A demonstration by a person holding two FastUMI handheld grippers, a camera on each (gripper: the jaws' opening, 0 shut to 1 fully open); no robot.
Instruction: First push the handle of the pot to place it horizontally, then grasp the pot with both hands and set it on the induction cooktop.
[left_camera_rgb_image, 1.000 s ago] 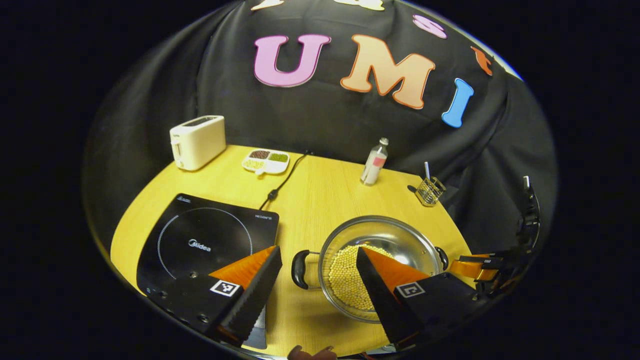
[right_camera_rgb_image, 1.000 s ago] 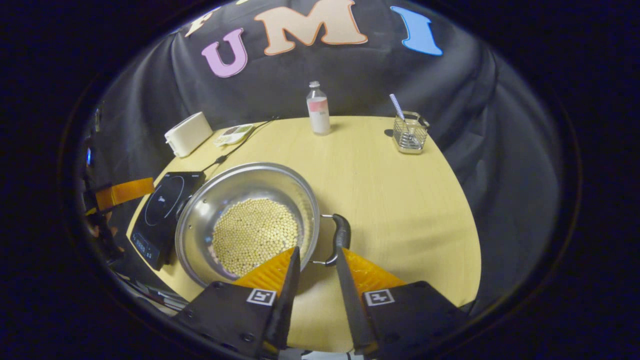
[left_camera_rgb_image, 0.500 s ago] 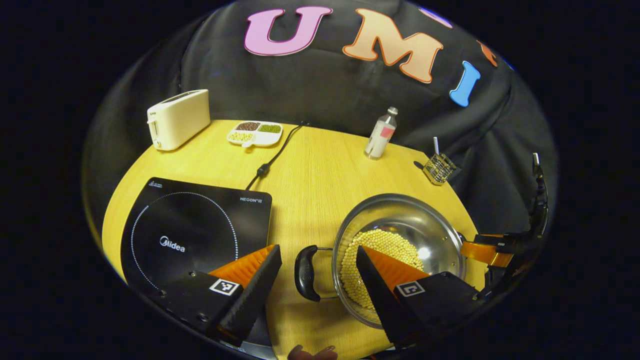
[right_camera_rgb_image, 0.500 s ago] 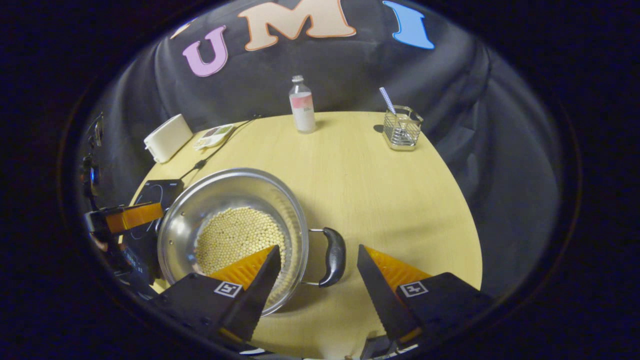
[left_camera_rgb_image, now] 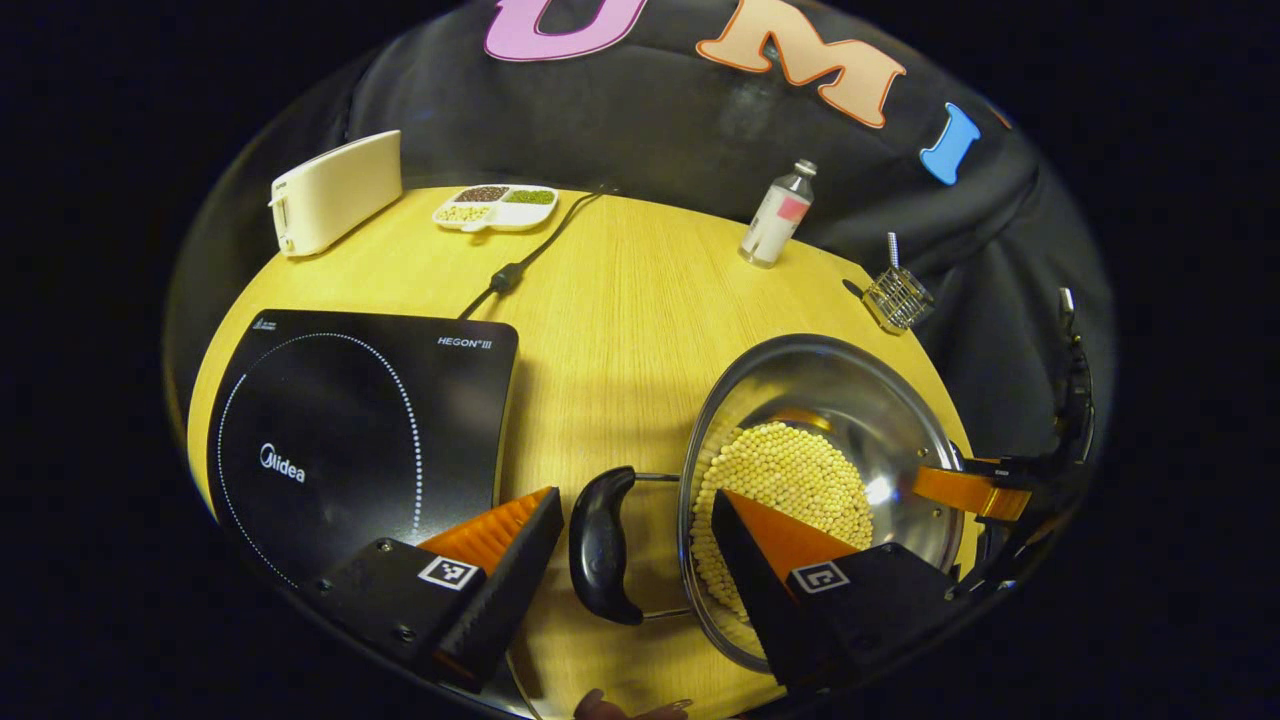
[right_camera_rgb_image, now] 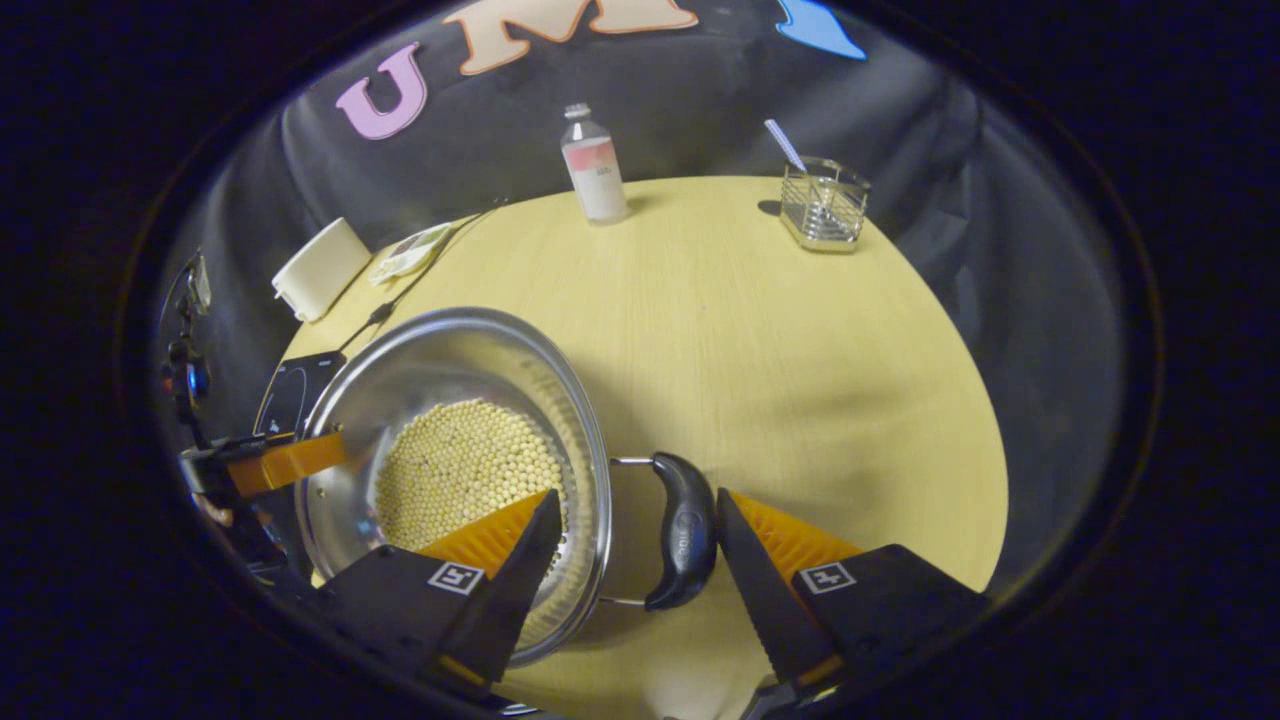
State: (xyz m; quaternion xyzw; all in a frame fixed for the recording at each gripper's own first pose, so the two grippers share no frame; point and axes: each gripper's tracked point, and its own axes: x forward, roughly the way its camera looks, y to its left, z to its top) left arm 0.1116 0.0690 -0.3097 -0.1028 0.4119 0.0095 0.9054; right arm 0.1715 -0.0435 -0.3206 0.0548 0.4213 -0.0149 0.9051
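Both hand-held grippers, the left and the right, have dropped closer over the last second and now stand wide open, each straddling a black handle of the bean-filled pot on the surface beside the induction cooktop, so the two-handed grasp looks imminent.

Dim booth, warm overhead light on the tabletop. Glare spot inside the pot, soft shadows beside it. Strong fisheye bending at the edges, dark falloff, centre sharp.
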